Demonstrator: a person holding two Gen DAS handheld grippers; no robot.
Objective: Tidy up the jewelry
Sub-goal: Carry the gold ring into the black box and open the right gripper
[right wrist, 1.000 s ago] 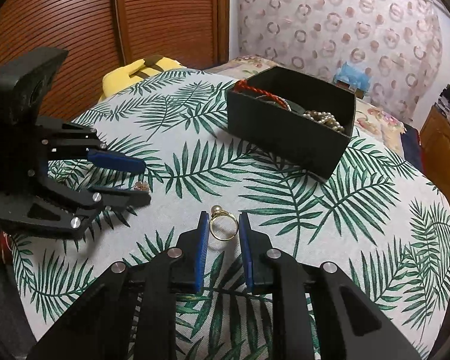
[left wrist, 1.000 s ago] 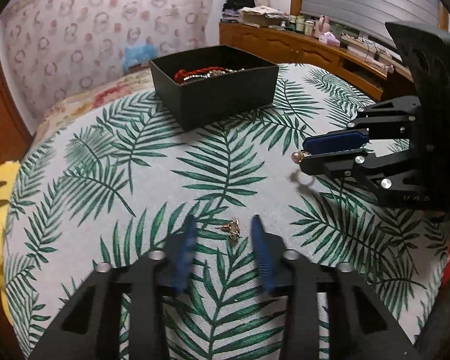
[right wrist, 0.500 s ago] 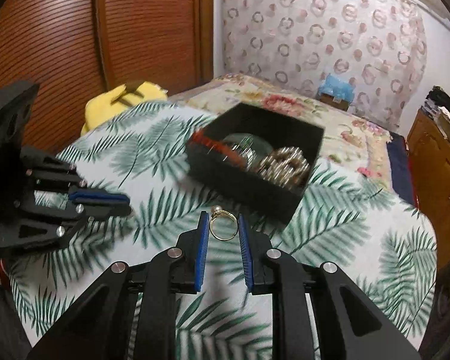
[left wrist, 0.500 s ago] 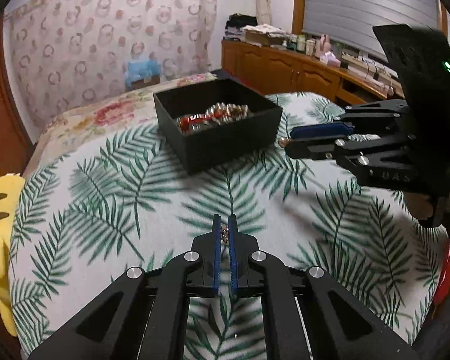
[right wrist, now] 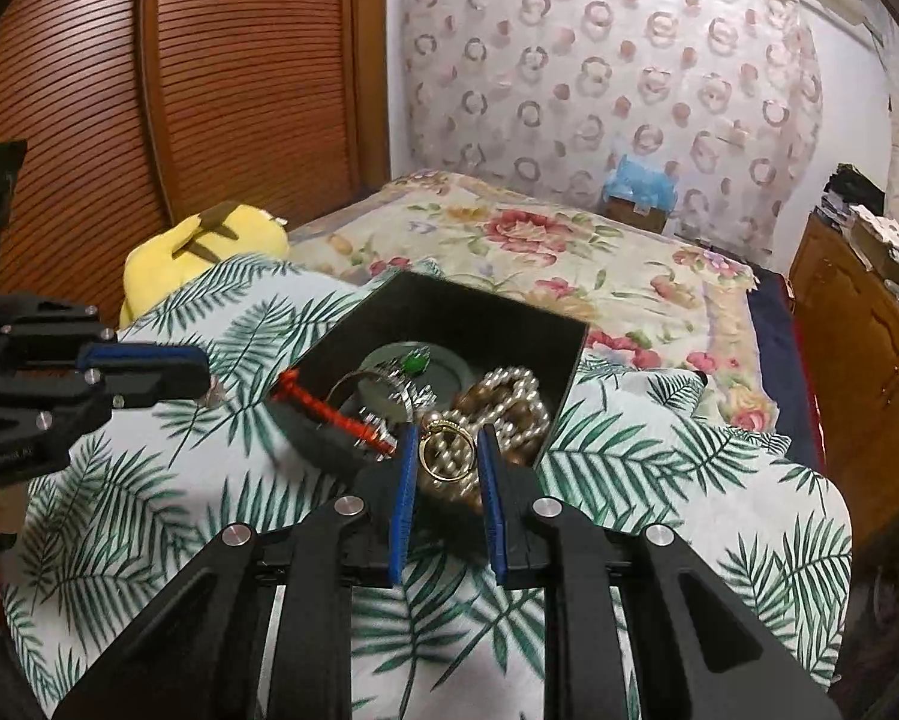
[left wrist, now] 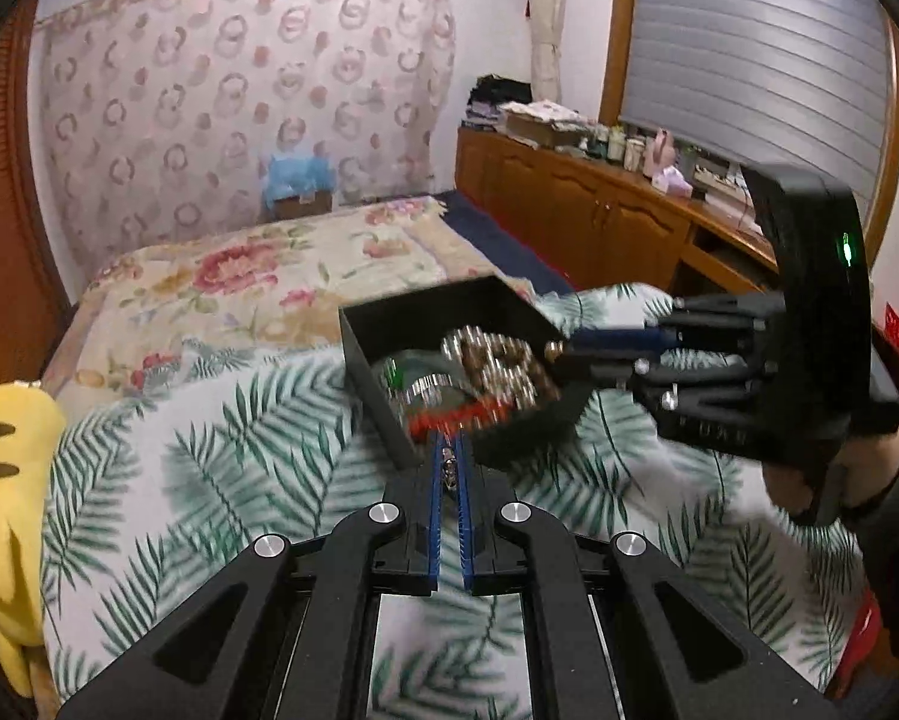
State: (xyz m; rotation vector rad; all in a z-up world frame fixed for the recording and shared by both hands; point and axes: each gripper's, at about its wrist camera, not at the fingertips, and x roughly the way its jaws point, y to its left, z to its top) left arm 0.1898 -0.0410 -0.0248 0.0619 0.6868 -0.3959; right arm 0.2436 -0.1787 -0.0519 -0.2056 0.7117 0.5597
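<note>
In the left wrist view, the left claw (left wrist: pixel 447 468) is pinched nearly closed on a small metallic trinket (left wrist: pixel 447 470), too blurred to identify, held just short of the black box (left wrist: pixel 370 360) on the leaf-print desk (left wrist: pixel 209 438). The right claw (left wrist: pixel 560 354) reaches over the box's right rim, its grip hidden.

The right wrist view shows the right claw (right wrist: pixel 447 450) clamping a gold ring (right wrist: pixel 446 450) above the pearl necklace (right wrist: pixel 503 396) and red beaded strand (right wrist: pixel 329 411) inside the box (right wrist: pixel 479 315).
</note>
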